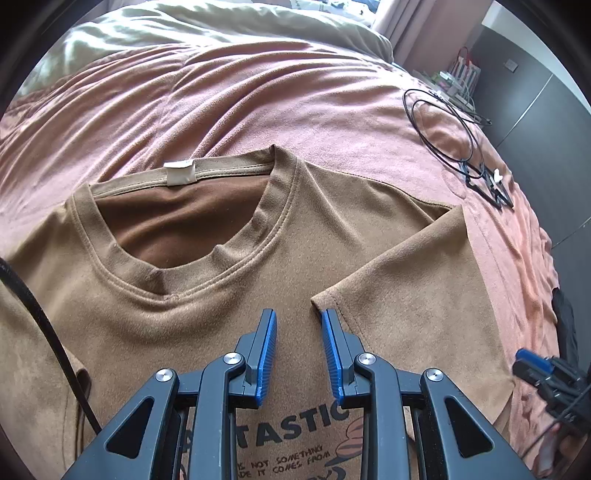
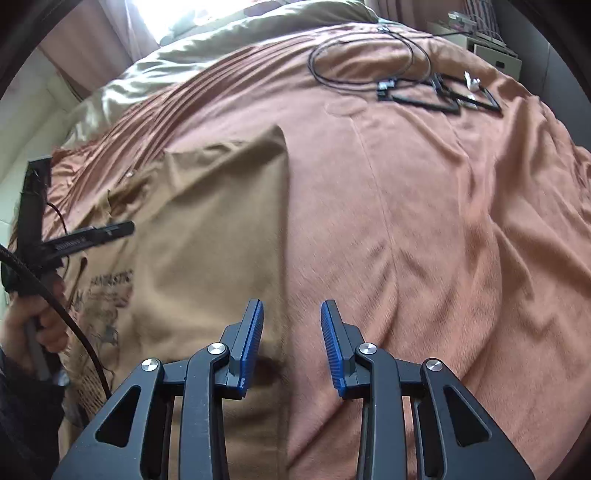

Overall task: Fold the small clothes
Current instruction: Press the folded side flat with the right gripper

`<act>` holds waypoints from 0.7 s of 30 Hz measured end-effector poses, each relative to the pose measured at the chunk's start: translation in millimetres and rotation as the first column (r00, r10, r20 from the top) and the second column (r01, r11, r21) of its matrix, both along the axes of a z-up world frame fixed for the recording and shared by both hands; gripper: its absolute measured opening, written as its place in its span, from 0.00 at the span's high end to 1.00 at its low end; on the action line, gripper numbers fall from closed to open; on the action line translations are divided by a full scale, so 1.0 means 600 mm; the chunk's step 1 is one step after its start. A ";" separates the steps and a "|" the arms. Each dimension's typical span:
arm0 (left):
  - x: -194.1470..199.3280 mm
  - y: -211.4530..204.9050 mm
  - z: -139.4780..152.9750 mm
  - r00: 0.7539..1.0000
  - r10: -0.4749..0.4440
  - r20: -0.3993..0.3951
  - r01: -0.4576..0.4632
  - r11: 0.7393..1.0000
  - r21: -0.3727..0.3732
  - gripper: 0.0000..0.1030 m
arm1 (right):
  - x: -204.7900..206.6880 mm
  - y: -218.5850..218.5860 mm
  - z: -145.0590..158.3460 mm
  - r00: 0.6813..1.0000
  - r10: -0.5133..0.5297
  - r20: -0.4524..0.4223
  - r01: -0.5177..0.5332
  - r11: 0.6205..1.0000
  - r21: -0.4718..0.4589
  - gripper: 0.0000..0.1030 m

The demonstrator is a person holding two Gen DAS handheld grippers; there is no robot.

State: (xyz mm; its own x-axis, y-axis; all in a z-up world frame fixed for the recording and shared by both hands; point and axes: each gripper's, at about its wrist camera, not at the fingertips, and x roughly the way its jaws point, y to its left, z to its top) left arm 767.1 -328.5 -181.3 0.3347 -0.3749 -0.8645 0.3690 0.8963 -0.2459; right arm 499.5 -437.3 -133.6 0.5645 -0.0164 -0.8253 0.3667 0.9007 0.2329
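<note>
The brown T-shirt (image 1: 229, 302) is lying face up on the pink blanket (image 1: 295, 110) of the bed, its collar (image 1: 207, 280) pointing toward the far edge where the pale green duvet (image 1: 184, 33) is bunched. The printed chest panel is showing under the left gripper.

Progress, as judged from this position:
- One sleeve side is lying folded inward. In the left wrist view the sleeve (image 1: 406, 295) is resting on top of the shirt body, with its hem corner just beside the left gripper's fingertip.
- In the right wrist view that folded side is forming a straight edge running toward the far edge of the bed.
- The opposite sleeve is not clearly in view, so its state cannot be told.
- No bottom-to-top fold is showing yet. The job appears to be in an early stage.

Gripper states:
- The left gripper (image 1: 299, 317) is hovering over the chest with its jaws standing apart and nothing between the pads.
- The right gripper (image 2: 291, 310) is straddling the folded edge, jaws parted, gripping nothing; whether the pads are touching cloth cannot be told.

A black cable loop (image 1: 439, 122) and some black frames (image 2: 443, 96) are lying near the far right corner of the bed, well apart from the shirt.

Remaining, as judged: the other side fold, if not done, then the lengthwise fold.
</note>
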 end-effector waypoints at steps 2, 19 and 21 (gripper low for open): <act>0.003 -0.003 -0.002 1.000 -0.003 -0.001 0.003 1.000 -0.002 0.73 | 0.015 -0.003 0.007 1.000 0.010 0.011 -0.010 1.000 -0.007 0.72; 0.017 -0.044 -0.015 0.998 -0.060 0.023 0.061 0.998 0.000 0.94 | 0.202 -0.046 -0.040 0.998 0.026 -0.054 -0.028 0.999 -0.042 0.72; 0.016 -0.042 -0.013 0.998 -0.060 0.022 0.060 0.998 -0.006 0.94 | 0.227 -0.054 -0.045 0.997 0.031 -0.064 -0.036 0.997 -0.066 0.72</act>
